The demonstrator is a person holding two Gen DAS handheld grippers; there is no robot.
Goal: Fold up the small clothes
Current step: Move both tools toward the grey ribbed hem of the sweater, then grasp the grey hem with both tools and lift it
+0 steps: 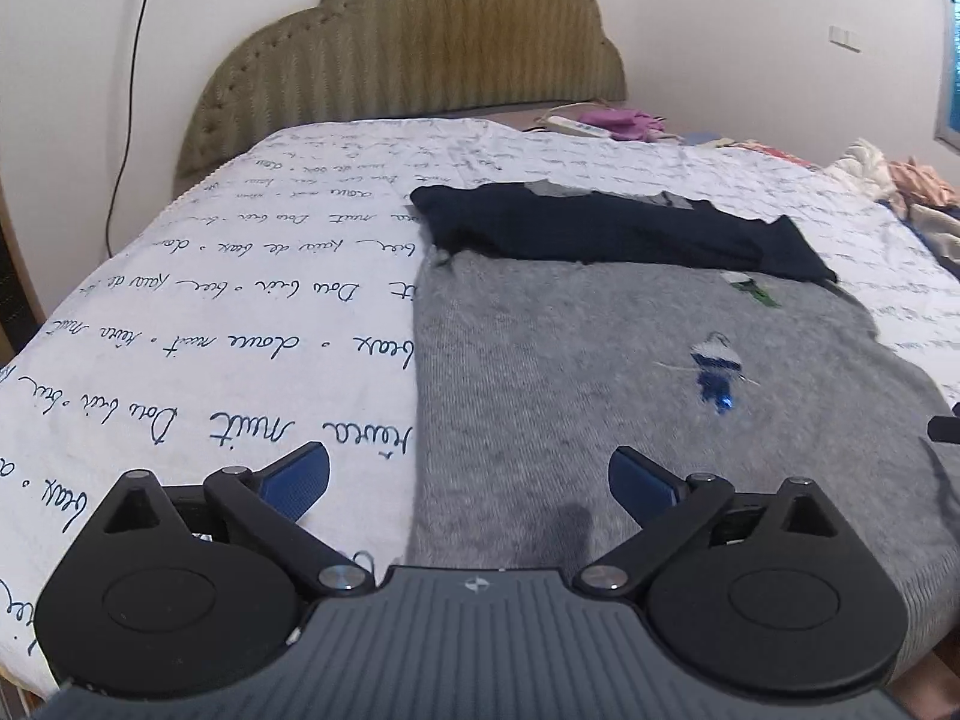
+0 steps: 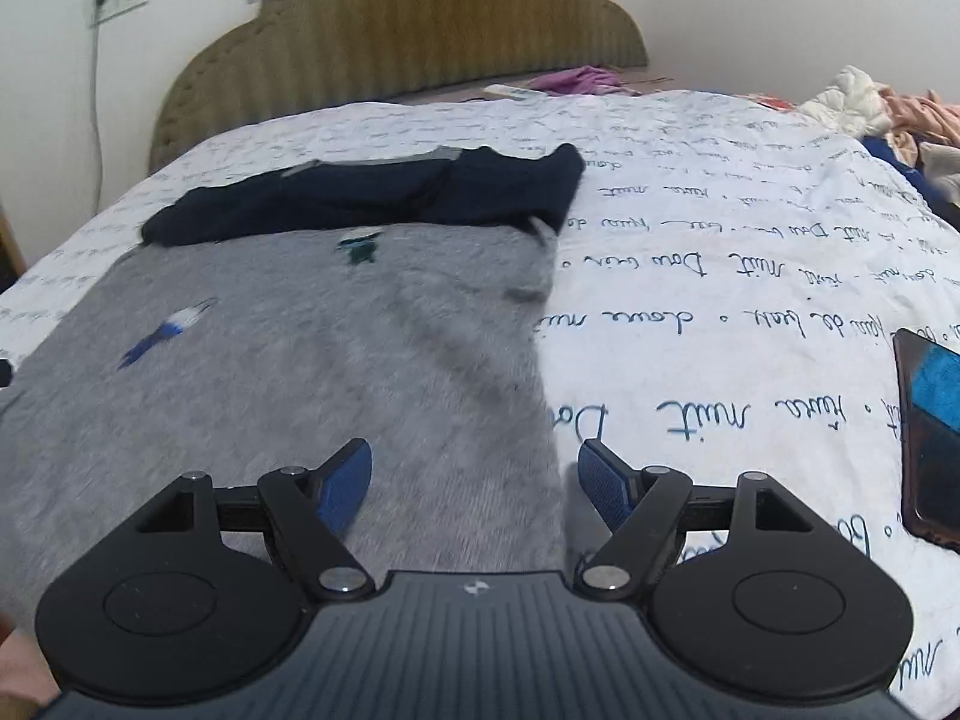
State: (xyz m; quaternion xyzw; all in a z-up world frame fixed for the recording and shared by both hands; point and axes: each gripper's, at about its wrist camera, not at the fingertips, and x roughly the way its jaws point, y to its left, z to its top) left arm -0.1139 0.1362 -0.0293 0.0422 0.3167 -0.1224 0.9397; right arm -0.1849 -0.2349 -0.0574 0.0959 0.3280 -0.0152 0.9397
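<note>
The grey sweater (image 1: 600, 390) lies flat on the script-printed bedsheet (image 1: 210, 312), filling the centre and right of the left wrist frame. Its dark navy part (image 1: 612, 228) lies folded across the far end.

1. Left gripper (image 1: 469, 480): jaws wide apart, nothing between the pads, straddling the sweater's left edge at lower centre.
2. Right gripper (image 2: 474, 480): jaws parted, empty, straddling the right edge; a phone (image 2: 930, 438) lies at far right.

Judged step: pre-grasp at the 2 near corners. Next move calls for lowering, pinching both edges, then lifting evenly.
</note>
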